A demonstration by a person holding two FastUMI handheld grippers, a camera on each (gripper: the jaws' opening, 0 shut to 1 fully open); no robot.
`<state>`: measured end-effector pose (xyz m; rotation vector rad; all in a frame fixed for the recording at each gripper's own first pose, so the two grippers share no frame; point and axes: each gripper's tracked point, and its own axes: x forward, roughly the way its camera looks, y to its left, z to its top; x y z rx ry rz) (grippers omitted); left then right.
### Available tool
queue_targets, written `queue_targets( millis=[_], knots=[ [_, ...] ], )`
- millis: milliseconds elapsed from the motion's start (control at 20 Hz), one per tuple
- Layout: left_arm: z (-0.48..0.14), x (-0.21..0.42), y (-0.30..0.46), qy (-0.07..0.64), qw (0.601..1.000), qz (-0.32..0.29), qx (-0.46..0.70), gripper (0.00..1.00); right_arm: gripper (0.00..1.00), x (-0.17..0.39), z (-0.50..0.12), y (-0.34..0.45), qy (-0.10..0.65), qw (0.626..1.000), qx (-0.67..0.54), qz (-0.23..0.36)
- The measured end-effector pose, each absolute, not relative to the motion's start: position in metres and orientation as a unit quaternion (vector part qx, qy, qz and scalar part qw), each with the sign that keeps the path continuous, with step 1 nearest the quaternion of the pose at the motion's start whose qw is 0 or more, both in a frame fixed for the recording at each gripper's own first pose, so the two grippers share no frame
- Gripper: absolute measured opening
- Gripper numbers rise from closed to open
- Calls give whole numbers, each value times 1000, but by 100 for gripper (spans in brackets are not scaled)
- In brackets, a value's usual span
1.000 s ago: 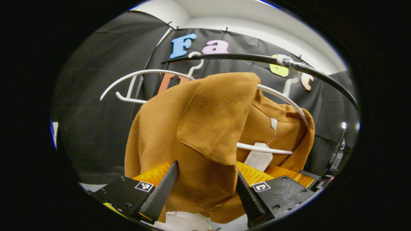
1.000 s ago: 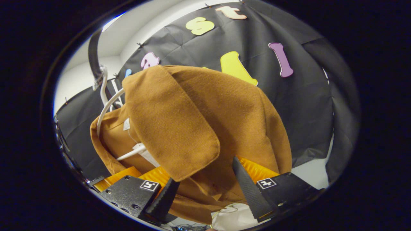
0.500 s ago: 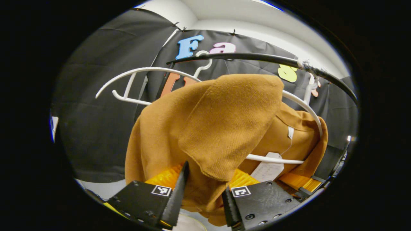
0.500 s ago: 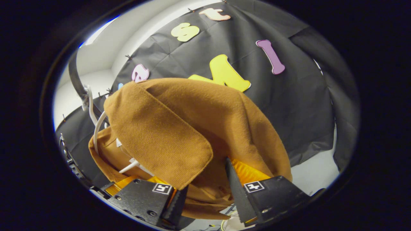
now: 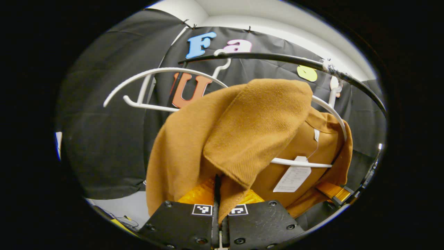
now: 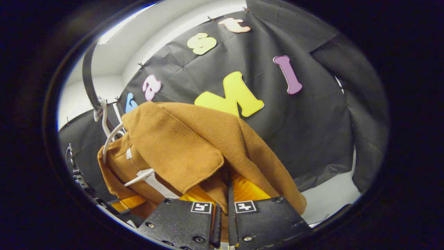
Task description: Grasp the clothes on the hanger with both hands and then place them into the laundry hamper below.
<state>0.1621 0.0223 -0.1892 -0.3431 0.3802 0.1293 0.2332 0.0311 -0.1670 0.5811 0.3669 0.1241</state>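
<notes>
Brown woolly coat [image 5: 242,132] hangs on white curved hanger [image 5: 326,111]; left tool [image 5: 218,211] and right tool [image 6: 223,211] each pinch its cloth

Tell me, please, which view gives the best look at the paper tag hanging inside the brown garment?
The left gripper view: the paper tag hangs face-on below the white hanger's bar, whole against the brown garment. In the right gripper view the tag appears as a narrow edge-on strip, partly tucked behind the garment's flap.
</notes>
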Motion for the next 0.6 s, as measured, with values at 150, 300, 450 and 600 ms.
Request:
queue_targets(
  millis=[150, 300, 450, 600],
  knots=[
    [-174, 155, 24, 168, 973, 57, -150, 7, 7, 232, -164, 32, 189, 933, 296, 76],
    [-160, 147, 30, 158, 975, 58, -147, 7, 8, 224, -154, 20, 178, 930, 313, 66],
    [-147, 143, 42, 148, 975, 64, -153, 7, 7, 218, -144, 9, 160, 926, 338, 53],
    [-134, 139, 53, 140, 973, 64, -171, 7, 7, 220, -137, 1, 153, 911, 380, 50]
  ],
)
